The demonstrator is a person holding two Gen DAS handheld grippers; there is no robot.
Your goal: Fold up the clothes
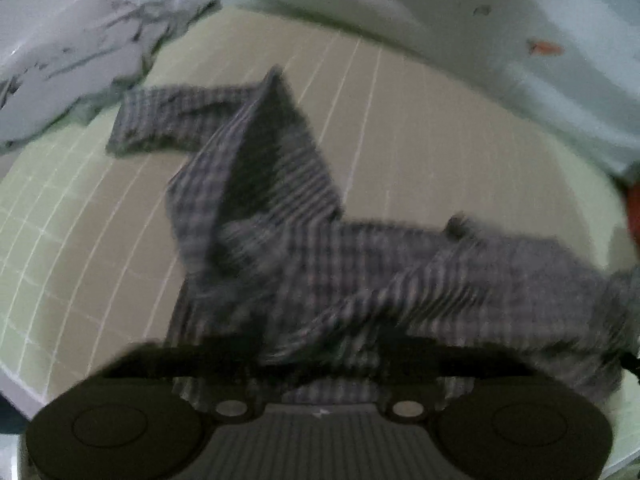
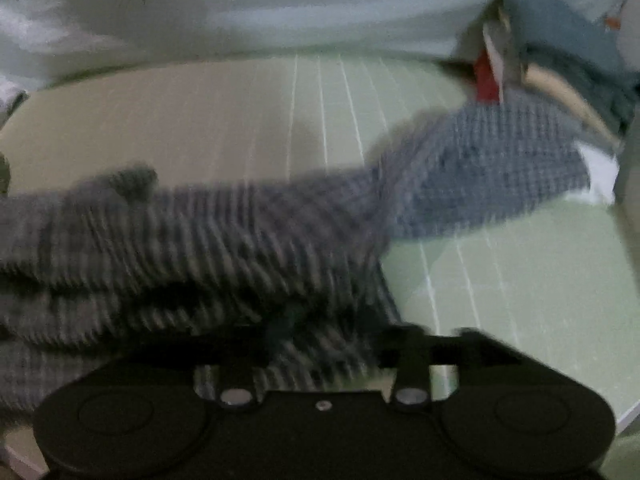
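- Pale green mat (image 1: 72, 240) with white grid lines is the work surface; behind it lies light bedding (image 1: 480, 20) with small orange prints.
- On the mat is a checked shirt (image 1: 280, 240), bunched and partly raised, one sleeve (image 1: 160, 124) stretched flat to the far left.
- Left gripper (image 1: 320, 356) has shirt cloth between its fingers, but blur hides if it is clenched; I cannot tell.
- Right gripper (image 2: 324, 352) also has cloth at its fingers, and again I cannot tell.
- Judgement: both tools sit at the near edge, probably to lift it together for a fold.
- Other clothes (image 2: 560, 40) are piled far right.
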